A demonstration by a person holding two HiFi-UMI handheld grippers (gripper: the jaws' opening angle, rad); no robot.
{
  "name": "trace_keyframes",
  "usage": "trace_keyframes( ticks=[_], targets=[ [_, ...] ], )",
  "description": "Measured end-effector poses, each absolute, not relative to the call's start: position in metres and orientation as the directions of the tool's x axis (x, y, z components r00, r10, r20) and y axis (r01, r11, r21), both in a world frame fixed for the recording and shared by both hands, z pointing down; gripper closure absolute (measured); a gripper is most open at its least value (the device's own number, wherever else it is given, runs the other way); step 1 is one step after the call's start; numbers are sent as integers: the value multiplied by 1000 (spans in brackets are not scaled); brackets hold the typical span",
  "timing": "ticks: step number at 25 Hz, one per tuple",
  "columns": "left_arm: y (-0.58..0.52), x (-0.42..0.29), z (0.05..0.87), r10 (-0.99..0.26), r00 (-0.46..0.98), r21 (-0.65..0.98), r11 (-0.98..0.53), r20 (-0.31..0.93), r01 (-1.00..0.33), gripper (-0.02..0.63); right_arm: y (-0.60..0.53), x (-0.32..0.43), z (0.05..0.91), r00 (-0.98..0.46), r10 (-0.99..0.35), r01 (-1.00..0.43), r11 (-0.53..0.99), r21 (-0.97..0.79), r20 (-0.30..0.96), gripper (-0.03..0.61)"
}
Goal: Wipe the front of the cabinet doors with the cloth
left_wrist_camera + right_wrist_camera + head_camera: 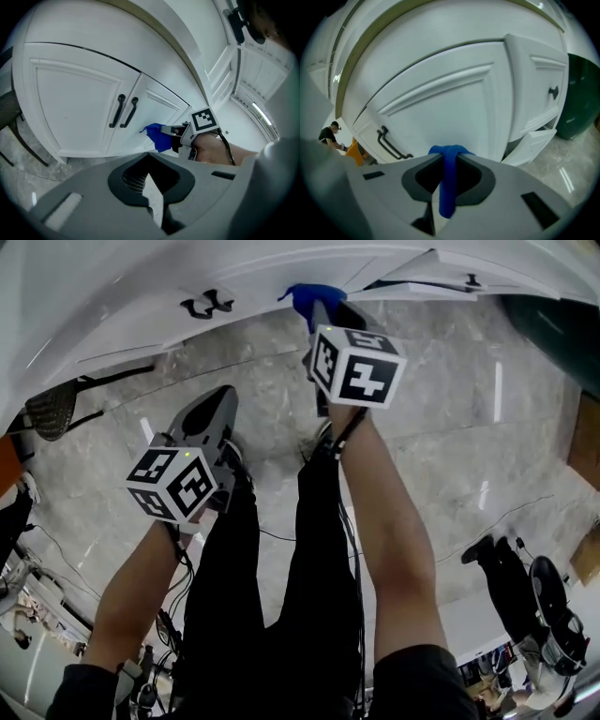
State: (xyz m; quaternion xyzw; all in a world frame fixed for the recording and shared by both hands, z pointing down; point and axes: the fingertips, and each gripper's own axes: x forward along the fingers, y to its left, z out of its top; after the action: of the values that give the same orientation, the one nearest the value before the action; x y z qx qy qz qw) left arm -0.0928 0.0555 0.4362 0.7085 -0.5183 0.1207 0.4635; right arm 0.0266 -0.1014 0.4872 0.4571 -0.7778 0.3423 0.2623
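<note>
Two hand-held grippers are seen, and one blue cloth [449, 183]. The cloth is clamped between the jaws of the right gripper [450, 157]. It is folded into a narrow strip whose long axis runs along the jaws. Its bunched end sticks out past the fingertips and points at the white cabinet door [454, 93], while its other end trails back toward the camera. In the left gripper view the bunched end is seen right at the face of that door, low down and to the right of the handles; whether it is actually pressed on cannot be told.

The left gripper [147, 154] is held lower and well apart from the cloth. Its jaws are brought together at the tips, with nothing between them. It is pointed at the same cabinet front.

Two black bar handles [123, 111] are counted side by side, one on each side of the seam where two panelled doors meet. One more small black handle [553, 92] is seen on a farther door to the right. One cube with square markers [356, 365] is carried on each gripper, two in all. A grey marbled floor [450, 409] lies below.
</note>
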Motion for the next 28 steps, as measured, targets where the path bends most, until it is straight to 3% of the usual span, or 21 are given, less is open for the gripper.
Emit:
trace_keyframes(
  ticks=[5,9,17,24,28],
  targets=[
    [82,-136,438,-630,409,535,13,660,-844,615,-60,-79,509,-556,-408,-811,459,-363,724,521],
    [88,-151,450,-634,389,541,55,669,-839,615,-70,-95,537,-541,-384,-802,502,-322,748,521],
    [74,-147,461,-646,376,564,104,664,-819,615,-99,-66,536,-533,-417,-816,481,-319,736,520],
    [45,-76,456,-625,430,569,28,651,-822,615,-143,39,532,-452,-480,-870,424,-252,752,520],
    [40,-42,455,-618,430,564,27,659,-825,615,-156,92,531,-465,-505,-878,368,-306,727,521]
  ],
)
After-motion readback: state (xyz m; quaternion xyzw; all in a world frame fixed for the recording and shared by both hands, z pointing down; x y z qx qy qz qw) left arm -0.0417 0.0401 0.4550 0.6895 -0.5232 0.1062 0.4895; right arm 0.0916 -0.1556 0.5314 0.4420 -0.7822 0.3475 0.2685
